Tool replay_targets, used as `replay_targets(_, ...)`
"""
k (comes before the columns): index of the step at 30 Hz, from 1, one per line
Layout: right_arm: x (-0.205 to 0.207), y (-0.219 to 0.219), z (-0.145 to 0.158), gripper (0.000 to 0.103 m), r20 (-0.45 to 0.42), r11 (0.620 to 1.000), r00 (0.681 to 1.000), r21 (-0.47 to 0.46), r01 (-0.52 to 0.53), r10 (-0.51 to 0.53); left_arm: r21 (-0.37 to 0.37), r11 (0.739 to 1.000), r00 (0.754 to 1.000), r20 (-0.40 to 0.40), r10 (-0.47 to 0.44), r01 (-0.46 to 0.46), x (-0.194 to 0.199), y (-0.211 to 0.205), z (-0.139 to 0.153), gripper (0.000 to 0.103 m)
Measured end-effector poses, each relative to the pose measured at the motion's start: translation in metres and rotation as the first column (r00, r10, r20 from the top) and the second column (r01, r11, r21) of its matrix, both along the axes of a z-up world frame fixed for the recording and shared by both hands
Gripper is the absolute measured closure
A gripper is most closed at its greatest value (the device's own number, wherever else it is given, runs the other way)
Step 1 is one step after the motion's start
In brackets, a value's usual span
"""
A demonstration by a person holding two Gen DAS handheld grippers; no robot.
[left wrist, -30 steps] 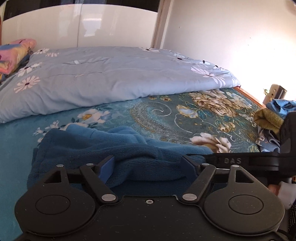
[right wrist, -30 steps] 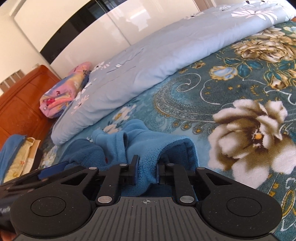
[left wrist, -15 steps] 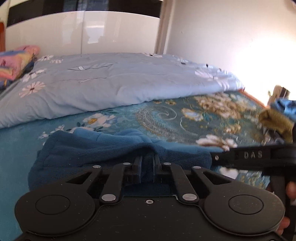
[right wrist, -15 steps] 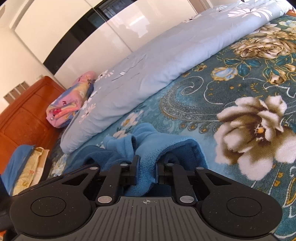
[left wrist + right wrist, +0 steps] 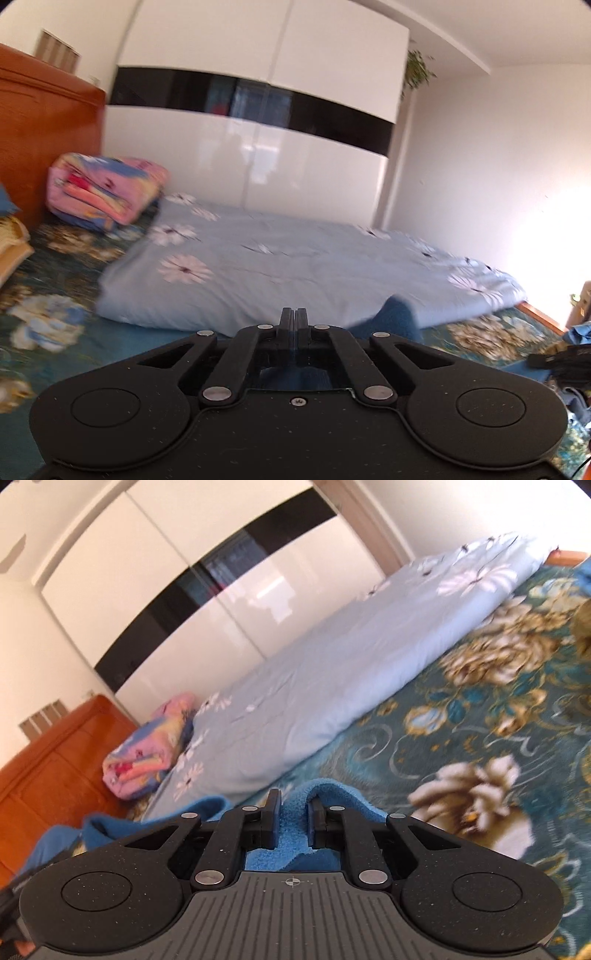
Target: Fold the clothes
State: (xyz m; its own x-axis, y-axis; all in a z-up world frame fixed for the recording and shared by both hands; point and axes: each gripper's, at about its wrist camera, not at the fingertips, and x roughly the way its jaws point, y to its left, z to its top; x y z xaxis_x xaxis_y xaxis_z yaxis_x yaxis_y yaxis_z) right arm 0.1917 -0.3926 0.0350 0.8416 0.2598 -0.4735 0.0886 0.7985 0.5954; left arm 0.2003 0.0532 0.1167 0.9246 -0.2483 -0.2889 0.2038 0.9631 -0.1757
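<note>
Left wrist view: one folded pink patterned blanket (image 5: 103,186) lies far left of my jaws; one pale blue quilt with white flowers (image 5: 295,273) spreads ahead. My left gripper (image 5: 294,317) is clenched, fingers nearly touching; the one dark blue fleece garment (image 5: 395,319) rises just right of them and shows beneath, though the pinch itself is hidden. Right wrist view: my right gripper (image 5: 292,825) grasps a fold of that fleece garment (image 5: 295,834) between its two fingers, above one teal floral bedspread (image 5: 480,738).
</note>
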Motion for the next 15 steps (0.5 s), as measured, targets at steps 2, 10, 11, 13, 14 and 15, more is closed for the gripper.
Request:
replay_targets(2, -0.010, -0.005, -0.006, 0.092, -0.022, 1.000, 1.000, -0.005, 0.017, -0.017, 0.007, 0.999, 0.999, -0.030, 0.035, -0.035, -0.014, 0.023, -0.009, 0.103)
replay_targets(10, -0.047, -0.021, -0.029, 0.092, -0.108, 0.996, 0.991, -0.038, 0.079, -0.083, -0.067, 0.997, 0.968, -0.250, 0.019, -0.037, -0.031, 0.046, -0.071, 0.103)
replay_targets(11, -0.047, -0.021, -0.032, 0.092, -0.119, 0.995, 0.989, -0.047, 0.083, -0.088, -0.066, 0.998, 0.968, -0.249, -0.002, -0.015, -0.031, 0.041, -0.071, 0.103)
replay_targets(13, -0.048, -0.021, -0.035, 0.090, -0.137, 0.993, 0.986, -0.075, 0.090, -0.099, -0.077, 0.996, 0.970, -0.237, -0.054, 0.037, -0.028, 0.028, -0.069, 0.103)
replay_targets(14, -0.048, -0.021, -0.035, 0.090, -0.143, 0.992, 0.984, -0.089, 0.092, -0.104, -0.091, 0.993, 0.970, -0.225, -0.088, 0.069, -0.027, 0.021, -0.065, 0.103)
replay_targets(15, -0.050, -0.022, -0.033, 0.089, -0.145, 0.992, 0.984, -0.088, 0.090, -0.102, -0.101, 0.989, 0.969, -0.210, -0.126, 0.107, -0.024, 0.012, -0.063, 0.097)
